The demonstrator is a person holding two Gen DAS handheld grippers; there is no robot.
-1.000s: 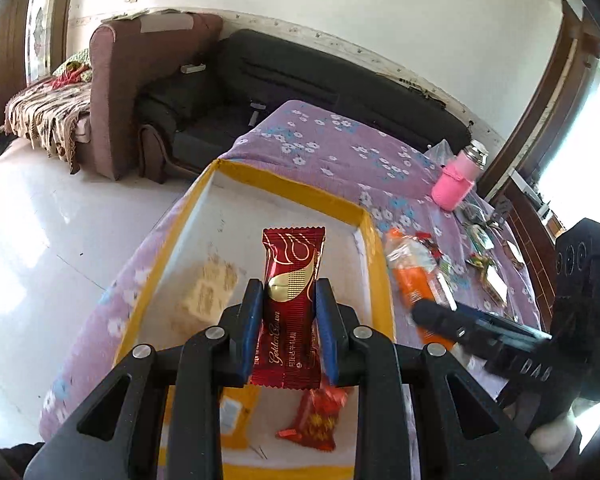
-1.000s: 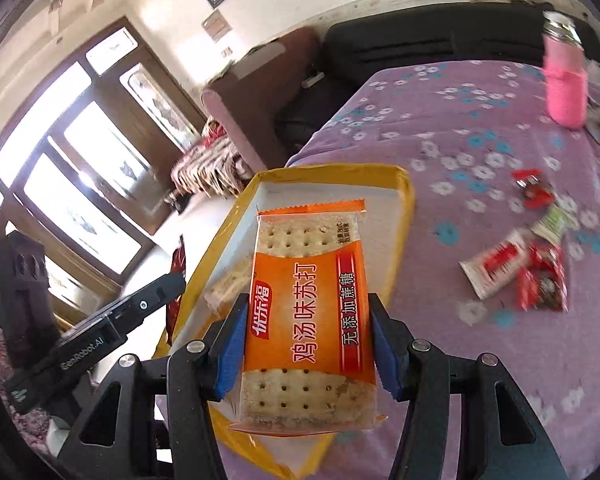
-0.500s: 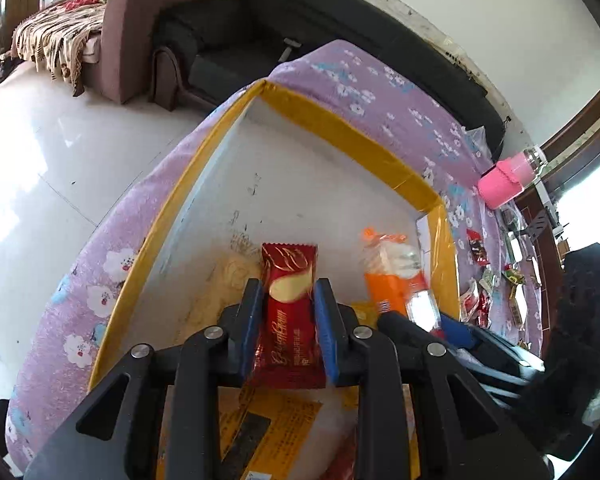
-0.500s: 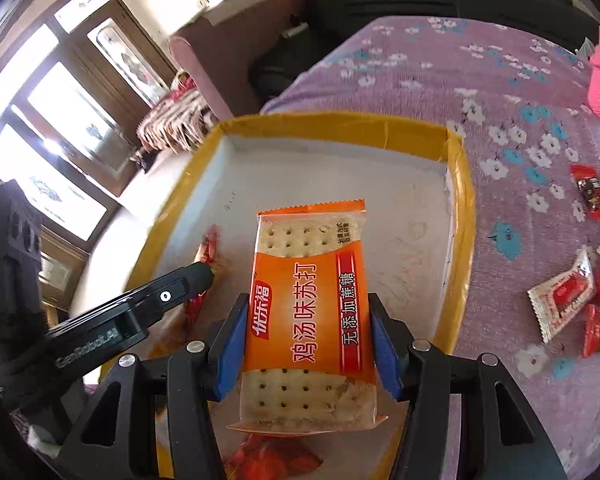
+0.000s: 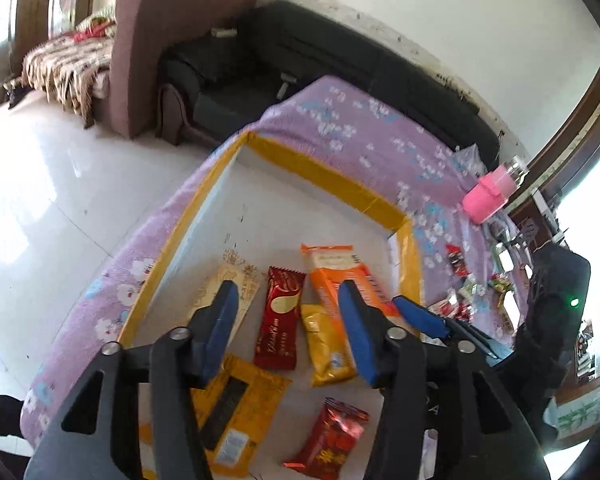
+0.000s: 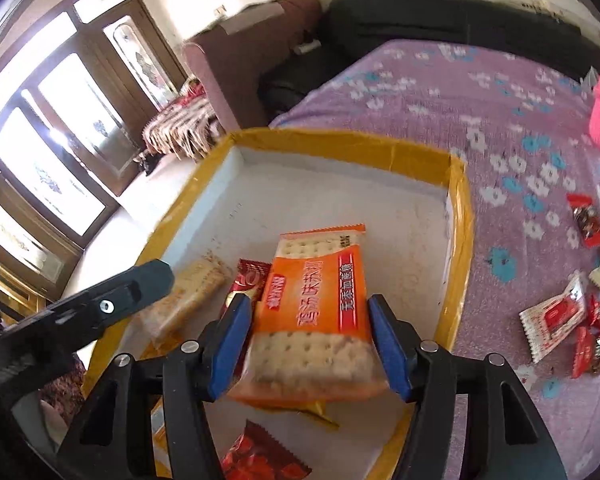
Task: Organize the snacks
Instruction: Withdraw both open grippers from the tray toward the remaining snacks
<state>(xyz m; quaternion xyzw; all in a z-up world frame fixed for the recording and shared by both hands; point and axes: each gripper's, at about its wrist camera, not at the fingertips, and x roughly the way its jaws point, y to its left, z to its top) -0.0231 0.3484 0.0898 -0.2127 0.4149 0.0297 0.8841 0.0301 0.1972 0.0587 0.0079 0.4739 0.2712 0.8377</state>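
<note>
Purple floral cloth, orange cracker packet

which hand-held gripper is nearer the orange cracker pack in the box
Right. The right hand-held gripper has the orange cracker pack between its opening jaws. The left hand-held gripper opens beside it, over the dark red bar.

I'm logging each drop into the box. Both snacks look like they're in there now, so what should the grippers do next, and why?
Probably lift both grippers clear. The left gripper is opening and the red bar lies loose in the box. The right gripper is opening too; the cracker pack sits between its jaws on other snacks. More wrappers wait on the cloth.
</note>
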